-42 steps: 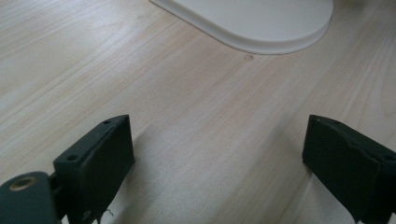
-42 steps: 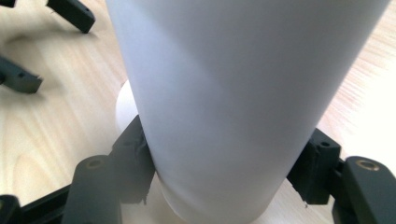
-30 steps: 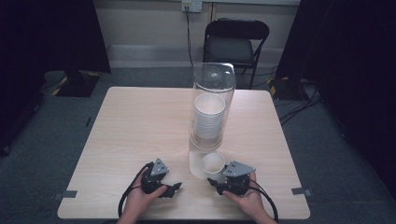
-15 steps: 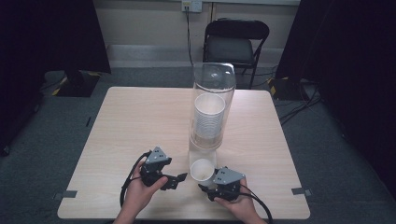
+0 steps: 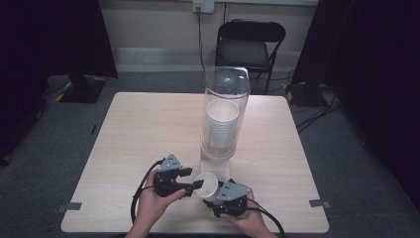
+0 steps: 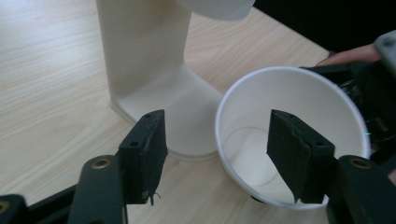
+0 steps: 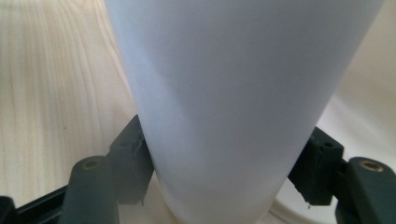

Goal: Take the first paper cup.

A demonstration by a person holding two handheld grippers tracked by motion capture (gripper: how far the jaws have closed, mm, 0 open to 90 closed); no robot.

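Observation:
A white paper cup lies tilted near the table's front edge, its mouth toward my left gripper. My right gripper is shut on its lower body; in the right gripper view the cup fills the space between both pads. My left gripper has just been closing and straddles the cup's rim. In the left gripper view one jaw sits inside the cup and the other outside. The left gripper has a gap between its outer pad and the cup wall.
A tall clear tube holding a stack of paper cups stands mid-table on a cream base, just beyond both hands. The wooden table has a black chair behind it and cables on the floor to the right.
The right hand has carried the cup away from the dispenser base, leftward and nearer the front edge. The left gripper rose to the cup's rim and its jaws narrowed.

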